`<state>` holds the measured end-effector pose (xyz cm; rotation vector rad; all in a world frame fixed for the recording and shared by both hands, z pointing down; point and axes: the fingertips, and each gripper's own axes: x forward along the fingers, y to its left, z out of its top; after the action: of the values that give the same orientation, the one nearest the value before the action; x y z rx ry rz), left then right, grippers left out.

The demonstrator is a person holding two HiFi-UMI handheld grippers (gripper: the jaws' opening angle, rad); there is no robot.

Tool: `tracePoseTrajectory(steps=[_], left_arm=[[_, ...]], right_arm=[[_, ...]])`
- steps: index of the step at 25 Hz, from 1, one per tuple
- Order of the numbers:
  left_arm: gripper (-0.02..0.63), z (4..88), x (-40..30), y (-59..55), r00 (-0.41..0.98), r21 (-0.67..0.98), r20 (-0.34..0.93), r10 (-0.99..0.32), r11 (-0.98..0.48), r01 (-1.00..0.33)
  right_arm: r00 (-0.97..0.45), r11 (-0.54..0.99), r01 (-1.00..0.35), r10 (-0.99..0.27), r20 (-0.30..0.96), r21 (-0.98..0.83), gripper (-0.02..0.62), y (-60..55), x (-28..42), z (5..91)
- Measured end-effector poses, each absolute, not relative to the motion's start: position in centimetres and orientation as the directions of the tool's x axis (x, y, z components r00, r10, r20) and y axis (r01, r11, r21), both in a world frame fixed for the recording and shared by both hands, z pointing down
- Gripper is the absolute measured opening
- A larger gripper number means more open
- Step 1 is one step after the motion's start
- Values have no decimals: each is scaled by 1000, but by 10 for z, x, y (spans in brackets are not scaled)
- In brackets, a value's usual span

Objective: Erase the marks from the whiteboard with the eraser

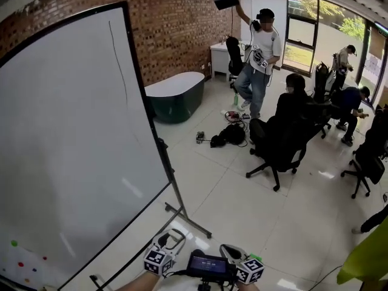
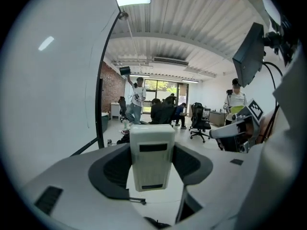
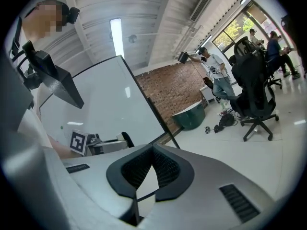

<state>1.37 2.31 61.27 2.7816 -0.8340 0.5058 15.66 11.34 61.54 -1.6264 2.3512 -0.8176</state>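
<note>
The biggest thing here is the whiteboard (image 1: 73, 150). It stands on the floor on a black stand (image 1: 182, 214) and fills the left side of the head view. The two grippers are low down, past the board's bottom right corner, and neither one touches the board. The left gripper (image 1: 171, 241) is closed on the eraser (image 2: 152, 157), a white block that sits straight up between the two dark pads. The right gripper (image 3: 152, 150) has its jaws closed tip to tip with nothing between them. So the eraser is in the left gripper, out in the air and away from the board, and I think no wiping has begun yet. The eraser looks like a small hard plastic box, so it is likely light and stiff. It should not bend or break in a firm squeeze. Its sides look smooth, so it might slip if it is pushed hard along the board. Holding it by its two long sides, the way it is held now, seems best. I cannot tell which face is the soft wiping one. The smallest things are the marks. One is a thin dark line (image 1: 118, 59) that runs down from the top edge of the board, near its right edge. The others are a few coloured dots (image 1: 21, 264) by the bottom left corner. The line is thin, so a light rub may clear it.
</note>
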Motion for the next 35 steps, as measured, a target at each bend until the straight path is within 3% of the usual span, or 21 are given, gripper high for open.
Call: tracePoseTrajectory(steps=[9,15,25,35], left_arm=[[258,620,46,-137,737,135,329,-591,-743,-656],[258,610,46,-187,663,124,341,-667,-667,-735],[258,604,37,-262,418,72,304,-856,-417,-906],[259,657,44,-304,104,111,420,-901,-62,-992]], right_arm=[[-472,385,-832,-869,149,-399,20,-72,202,574],[-571,478,-769,-812,120,-425,20,-154,201,562],[-819,725,-529,-573,40,-442,20,-284,188,569],[-966,841,-244,-256,41,-483,20,-363,187,586]])
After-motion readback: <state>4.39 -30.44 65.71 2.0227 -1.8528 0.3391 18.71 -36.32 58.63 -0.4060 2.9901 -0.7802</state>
